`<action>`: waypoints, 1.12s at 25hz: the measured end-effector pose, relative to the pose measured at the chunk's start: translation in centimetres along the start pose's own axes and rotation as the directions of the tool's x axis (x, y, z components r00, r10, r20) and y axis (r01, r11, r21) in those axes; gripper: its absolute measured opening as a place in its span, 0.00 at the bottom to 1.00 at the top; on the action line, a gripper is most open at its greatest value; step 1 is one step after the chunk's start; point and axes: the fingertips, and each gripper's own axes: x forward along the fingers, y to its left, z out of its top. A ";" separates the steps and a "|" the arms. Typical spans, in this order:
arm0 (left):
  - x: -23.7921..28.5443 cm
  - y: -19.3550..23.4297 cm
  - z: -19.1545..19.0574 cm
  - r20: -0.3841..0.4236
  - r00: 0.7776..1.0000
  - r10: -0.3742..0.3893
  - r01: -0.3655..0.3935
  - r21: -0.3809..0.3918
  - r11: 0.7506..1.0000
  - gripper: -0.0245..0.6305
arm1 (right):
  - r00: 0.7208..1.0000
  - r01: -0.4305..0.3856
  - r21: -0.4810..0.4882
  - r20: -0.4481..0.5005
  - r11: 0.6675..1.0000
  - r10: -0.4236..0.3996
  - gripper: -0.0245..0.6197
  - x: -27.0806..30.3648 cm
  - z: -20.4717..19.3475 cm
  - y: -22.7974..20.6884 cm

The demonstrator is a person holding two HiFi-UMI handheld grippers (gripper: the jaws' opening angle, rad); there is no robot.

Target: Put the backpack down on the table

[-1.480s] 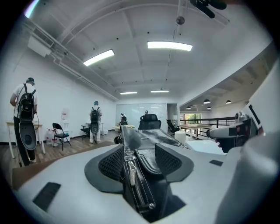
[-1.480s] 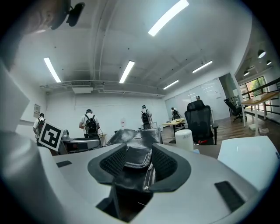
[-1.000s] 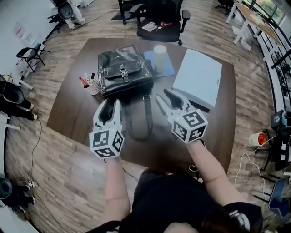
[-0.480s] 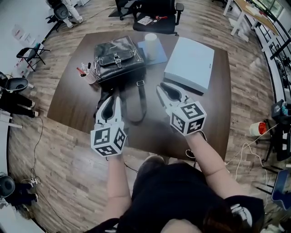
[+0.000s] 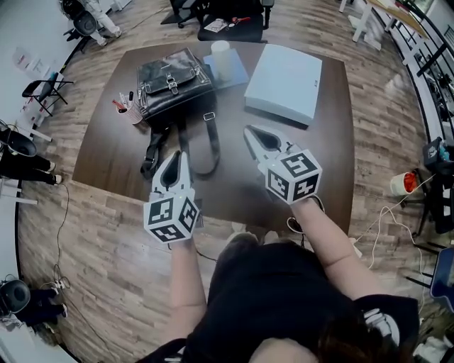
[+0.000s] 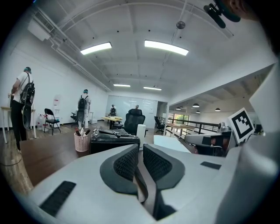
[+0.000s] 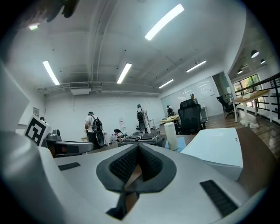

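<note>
The black leather backpack [image 5: 174, 79] lies flat on the dark brown table [image 5: 106, 152], at its far left. Its straps [image 5: 186, 145] trail towards the near edge. My left gripper [image 5: 176, 159] hovers over the near edge beside the strap ends, shut and empty. My right gripper [image 5: 250, 132] is over the table's near middle, also shut and empty, apart from the bag. In the left gripper view the backpack [image 6: 114, 141] lies beyond the shut left gripper [image 6: 141, 148]. In the right gripper view the backpack [image 7: 141, 140] shows just past the right gripper [image 7: 138, 148].
A white flat box [image 5: 284, 71] lies at the table's far right. A white cylinder [image 5: 220, 49] stands on a blue pad [image 5: 234, 71] behind the bag, and a pen pot [image 5: 128, 112] stands left of it. A black office chair [image 5: 227, 18] is beyond. People stand far off.
Both grippers have drawn back from the backpack towards the near edge of the table, and both sets of jaws have gone from open to shut. The backpack stays flat on the table.
</note>
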 end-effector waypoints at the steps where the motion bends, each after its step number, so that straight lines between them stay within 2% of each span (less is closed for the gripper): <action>1: -0.2 -0.2 -0.2 -0.005 1.000 -0.002 0.002 0.001 1.000 0.12 | 1.000 0.008 0.003 -0.004 1.000 -0.007 0.06 -0.3 -0.2 -0.2; 8: -1.2 -0.9 -1.7 -0.046 0.999 -0.006 0.006 0.003 1.000 0.12 | 0.998 0.047 0.027 -0.043 0.999 -0.046 0.06 -2.3 -2.1 -1.3; 15: -1.2 -1.0 -2.9 -0.079 0.997 -0.005 0.006 0.007 1.000 0.12 | 0.996 0.054 0.054 -0.066 0.997 -0.051 0.06 -2.3 -3.4 -2.0; 28: -0.9 -0.6 -2.7 -0.072 0.997 -0.002 0.003 0.011 1.000 0.12 | 0.996 0.040 0.040 -0.083 0.998 -0.036 0.06 -1.5 -3.1 -1.4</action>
